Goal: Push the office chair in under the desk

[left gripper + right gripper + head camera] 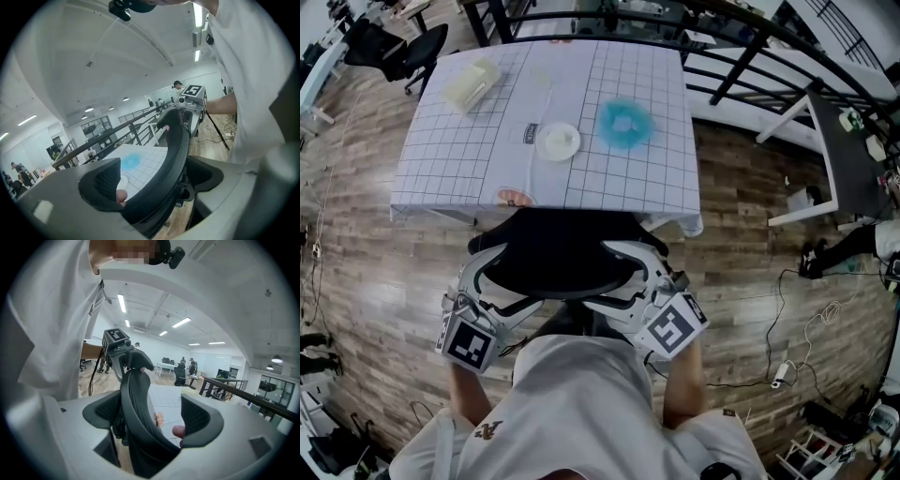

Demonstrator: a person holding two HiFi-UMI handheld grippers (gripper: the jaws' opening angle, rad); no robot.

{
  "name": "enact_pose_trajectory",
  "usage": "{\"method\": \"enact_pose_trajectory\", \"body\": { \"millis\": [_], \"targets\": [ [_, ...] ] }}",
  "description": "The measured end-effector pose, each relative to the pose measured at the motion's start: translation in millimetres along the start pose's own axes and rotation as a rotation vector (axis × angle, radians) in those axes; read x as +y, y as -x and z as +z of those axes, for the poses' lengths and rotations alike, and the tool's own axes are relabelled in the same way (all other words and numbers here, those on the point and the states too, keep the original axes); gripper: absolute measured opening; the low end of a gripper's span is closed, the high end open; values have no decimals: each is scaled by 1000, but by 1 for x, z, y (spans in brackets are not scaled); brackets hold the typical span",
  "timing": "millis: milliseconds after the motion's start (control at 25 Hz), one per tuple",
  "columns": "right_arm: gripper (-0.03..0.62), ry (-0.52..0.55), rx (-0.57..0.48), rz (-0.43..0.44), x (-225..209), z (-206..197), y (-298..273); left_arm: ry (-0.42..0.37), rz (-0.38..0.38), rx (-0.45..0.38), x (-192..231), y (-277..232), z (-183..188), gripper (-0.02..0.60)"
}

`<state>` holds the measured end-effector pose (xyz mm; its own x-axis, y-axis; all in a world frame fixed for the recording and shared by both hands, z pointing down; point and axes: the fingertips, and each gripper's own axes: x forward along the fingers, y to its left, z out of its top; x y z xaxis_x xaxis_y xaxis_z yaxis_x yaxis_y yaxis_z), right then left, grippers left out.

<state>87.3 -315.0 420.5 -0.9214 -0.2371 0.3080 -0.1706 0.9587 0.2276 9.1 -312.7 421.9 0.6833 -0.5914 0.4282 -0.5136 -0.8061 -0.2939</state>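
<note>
Office chair [558, 258] position: at the near edge of the desk [469, 173], centred on that edge, backrest facing away from the desk toward the person. The top of the chair's black shape meets the hanging hem of the desk's grid-pattern cloth [609, 183]. How far the seat reaches beneath the desk cannot be determined.

Left gripper [492, 272]: at the backrest end lying toward the desk's left side. In the left gripper view the jaws of this gripper [154, 178] stand apart and straddle the backrest rim. One jaw lies against the rear face of the rim; a gap showing the desk top remains between the rim and the other jaw.

Right gripper [637, 267]: at the backrest end toward the desk's right side. In the right gripper view its jaws [150, 416] are likewise spread, with the backrest rim between them and a gap on the desk side.

On the desk: a white round dish [558, 141] near the centre, a blue item [625, 122] just right of it, and a pale container [471, 84] toward the far left corner.
</note>
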Motion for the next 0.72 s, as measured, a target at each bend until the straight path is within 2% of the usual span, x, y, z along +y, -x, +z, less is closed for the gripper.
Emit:
{"method": "enact_pose_trajectory", "body": {
  "millis": [720],
  "targets": [
    [419,-23,12,-22,-28,-1,-12,-15,-41,-10,27,-15,-2,433]
  ]
}}
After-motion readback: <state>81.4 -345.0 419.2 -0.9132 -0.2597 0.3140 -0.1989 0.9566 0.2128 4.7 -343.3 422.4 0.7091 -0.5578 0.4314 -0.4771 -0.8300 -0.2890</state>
